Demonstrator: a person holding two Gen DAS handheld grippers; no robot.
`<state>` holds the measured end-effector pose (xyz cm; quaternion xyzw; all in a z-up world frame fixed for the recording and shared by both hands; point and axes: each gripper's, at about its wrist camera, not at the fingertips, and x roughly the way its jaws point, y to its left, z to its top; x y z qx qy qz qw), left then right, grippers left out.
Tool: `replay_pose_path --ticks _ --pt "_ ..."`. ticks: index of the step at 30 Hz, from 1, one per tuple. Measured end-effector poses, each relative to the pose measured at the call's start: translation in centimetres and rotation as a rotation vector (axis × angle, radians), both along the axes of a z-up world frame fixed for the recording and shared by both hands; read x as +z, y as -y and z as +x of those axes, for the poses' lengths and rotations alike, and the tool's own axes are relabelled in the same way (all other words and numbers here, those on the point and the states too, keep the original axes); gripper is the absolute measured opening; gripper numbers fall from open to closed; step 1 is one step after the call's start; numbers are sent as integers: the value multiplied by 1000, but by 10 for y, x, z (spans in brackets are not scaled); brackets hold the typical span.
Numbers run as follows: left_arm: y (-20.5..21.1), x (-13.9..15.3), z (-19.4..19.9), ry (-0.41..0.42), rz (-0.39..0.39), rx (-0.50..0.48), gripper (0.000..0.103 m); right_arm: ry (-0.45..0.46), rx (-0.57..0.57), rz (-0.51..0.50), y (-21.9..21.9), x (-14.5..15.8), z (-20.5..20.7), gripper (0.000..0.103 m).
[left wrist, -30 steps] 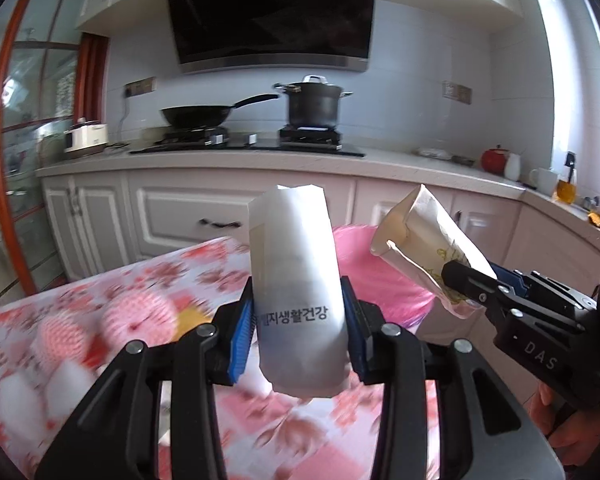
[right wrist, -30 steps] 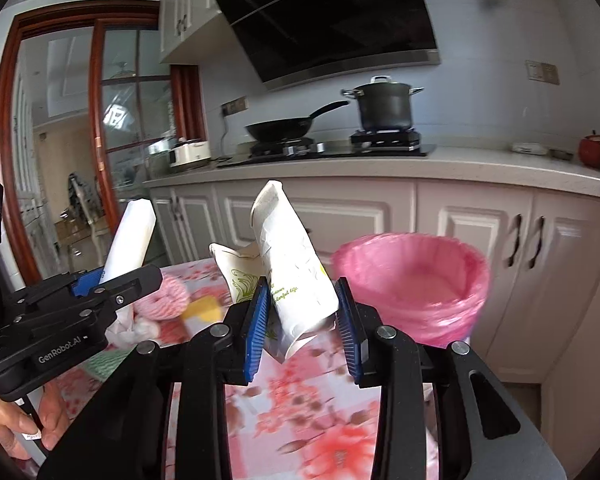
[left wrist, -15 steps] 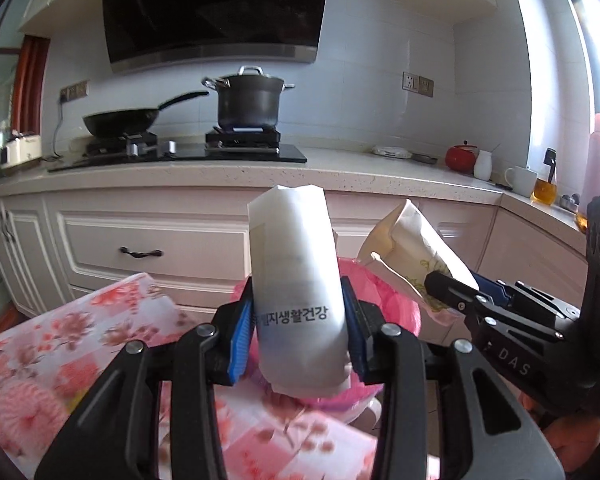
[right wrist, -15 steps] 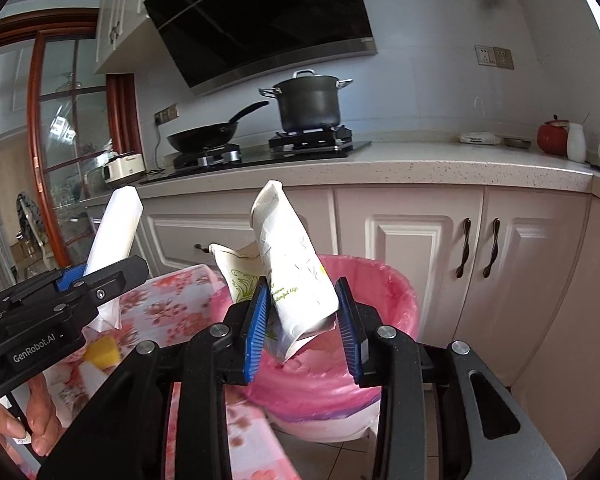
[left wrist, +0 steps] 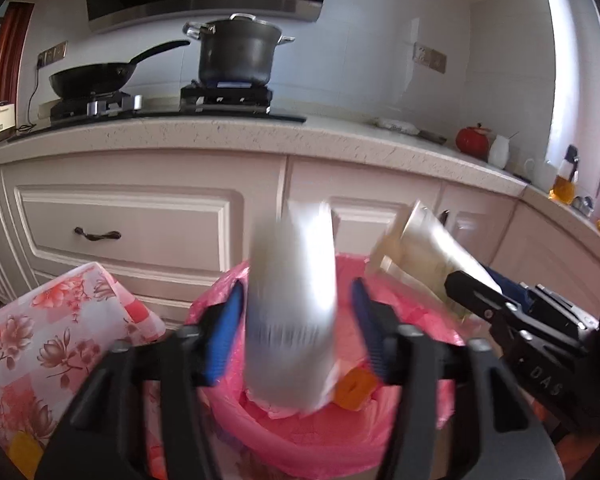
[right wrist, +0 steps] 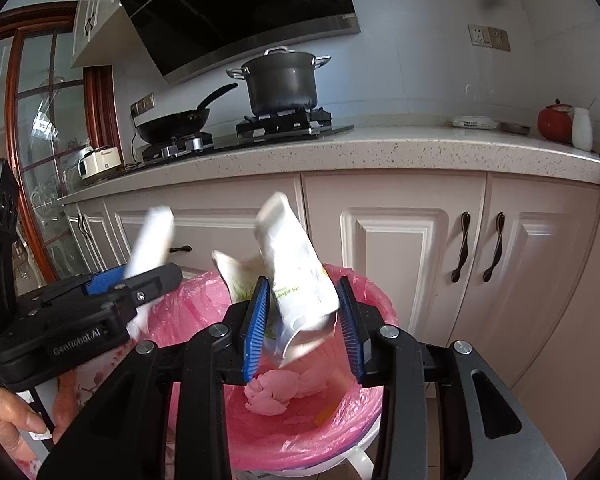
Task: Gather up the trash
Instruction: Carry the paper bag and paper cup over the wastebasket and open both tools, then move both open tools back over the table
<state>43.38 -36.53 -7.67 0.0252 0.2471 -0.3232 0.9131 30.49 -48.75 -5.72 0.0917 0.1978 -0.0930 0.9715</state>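
A bin with a pink liner (left wrist: 308, 444) (right wrist: 380, 308) stands below both grippers. My left gripper (left wrist: 296, 300) is over it, its jaws opening. A white packet (left wrist: 292, 272) with dark print hangs blurred between the blue pads, with a gap on each side. My right gripper (right wrist: 302, 288) is also over the bin with its jaws opening. A white packet with green print (right wrist: 296, 276) tilts loose between its pads. Each gripper shows in the other's view: the right gripper (left wrist: 460, 284) and the left gripper (right wrist: 152, 280). A pink foam net (right wrist: 272, 392) and an orange scrap (left wrist: 352, 388) lie inside.
A table with a floral cloth (left wrist: 40, 340) ends just left of the bin. White cabinets (right wrist: 400, 248) and a stone counter (right wrist: 380, 152) stand close behind. A pot (right wrist: 284, 80) and a pan (right wrist: 176, 120) sit on the stove. A hand (right wrist: 16, 420) holds the left gripper.
Both grippers moved from above the table to above the pink bin. Their jaws have widened, and both packets, gripped firmly before, now sit loose and blurred between the pads.
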Motion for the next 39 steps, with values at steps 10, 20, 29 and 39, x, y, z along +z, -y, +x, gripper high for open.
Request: replay_pose_path --ticks 10,20,29,39 --pt "-21 -12 -7 -13 26 41 72 19 -12 26 5 5 -22 50" --pt "-75 11 -59 11 10 141 97 51 34 2 -23 26 -58 50" --pt "-135 23 -125 42 14 202 98 53 88 47 -63 30 -101 58" --pt "-221 26 -206 79 -14 278 98 55 214 33 -137 26 -135 58"
